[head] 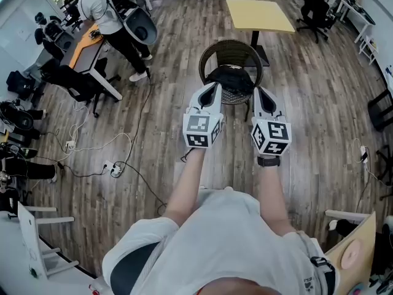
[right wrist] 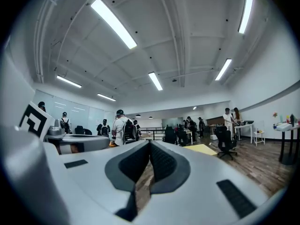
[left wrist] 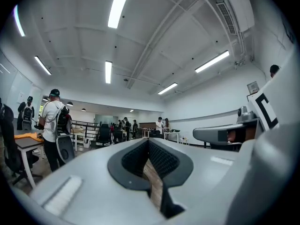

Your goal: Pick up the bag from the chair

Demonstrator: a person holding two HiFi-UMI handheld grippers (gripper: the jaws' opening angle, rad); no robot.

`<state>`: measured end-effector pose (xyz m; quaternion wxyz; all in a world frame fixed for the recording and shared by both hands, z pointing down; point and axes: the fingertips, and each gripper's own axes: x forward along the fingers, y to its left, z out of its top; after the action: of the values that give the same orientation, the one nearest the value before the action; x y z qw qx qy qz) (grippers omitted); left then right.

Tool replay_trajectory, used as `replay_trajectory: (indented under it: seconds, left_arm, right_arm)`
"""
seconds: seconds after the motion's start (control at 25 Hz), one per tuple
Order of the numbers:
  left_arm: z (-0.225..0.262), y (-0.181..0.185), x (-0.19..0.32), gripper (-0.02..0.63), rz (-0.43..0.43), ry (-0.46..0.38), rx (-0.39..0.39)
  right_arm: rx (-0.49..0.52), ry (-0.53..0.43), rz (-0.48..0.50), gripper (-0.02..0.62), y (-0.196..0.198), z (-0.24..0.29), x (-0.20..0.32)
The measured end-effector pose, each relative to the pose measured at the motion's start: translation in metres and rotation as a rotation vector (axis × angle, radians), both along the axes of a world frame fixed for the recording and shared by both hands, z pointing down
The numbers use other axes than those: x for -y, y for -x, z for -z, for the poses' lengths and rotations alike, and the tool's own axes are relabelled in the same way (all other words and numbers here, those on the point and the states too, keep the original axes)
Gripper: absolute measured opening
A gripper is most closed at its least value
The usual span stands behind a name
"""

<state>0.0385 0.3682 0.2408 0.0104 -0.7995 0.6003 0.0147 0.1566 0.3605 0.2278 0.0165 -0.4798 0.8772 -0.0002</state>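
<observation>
A black bag [head: 232, 78] lies on the seat of a round wicker chair [head: 213, 51] in the middle of the wooden floor, seen in the head view. My left gripper [head: 214, 88] and right gripper [head: 257, 92] are held side by side, level, on the near side of the chair, their tips over its near rim. Both are shut with nothing between the jaws. In the left gripper view [left wrist: 149, 144] and the right gripper view [right wrist: 150, 146] the jaws meet at the tips; neither view shows the bag or chair.
A yellow table [head: 258, 15] stands behind the chair. A person with a backpack [head: 104, 11] stands by desks at the far left; cables and a power strip [head: 110, 166] lie on the floor to the left. Office chairs [head: 314, 8] stand at the far right.
</observation>
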Motion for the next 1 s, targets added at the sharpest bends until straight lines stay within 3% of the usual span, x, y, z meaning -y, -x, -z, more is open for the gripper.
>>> replay_trajectory:
  seconds: [0.32,0.64,1.0]
  left_arm:
    - [-0.016,-0.028,-0.005,0.009,-0.008,0.011,0.023]
    - [-0.030,-0.021,0.009,0.009,0.008,0.038,0.023]
    - [-0.052,0.002,0.094,0.009,-0.021,0.052,-0.015]
  right_arm:
    - [-0.005,-0.016,0.067,0.009,-0.004,-0.012,-0.004]
    - [-0.006,0.018,0.117,0.009,0.010,-0.030,0.007]
    - [-0.044,0.040,0.087,0.009,0.030,-0.052,0.082]
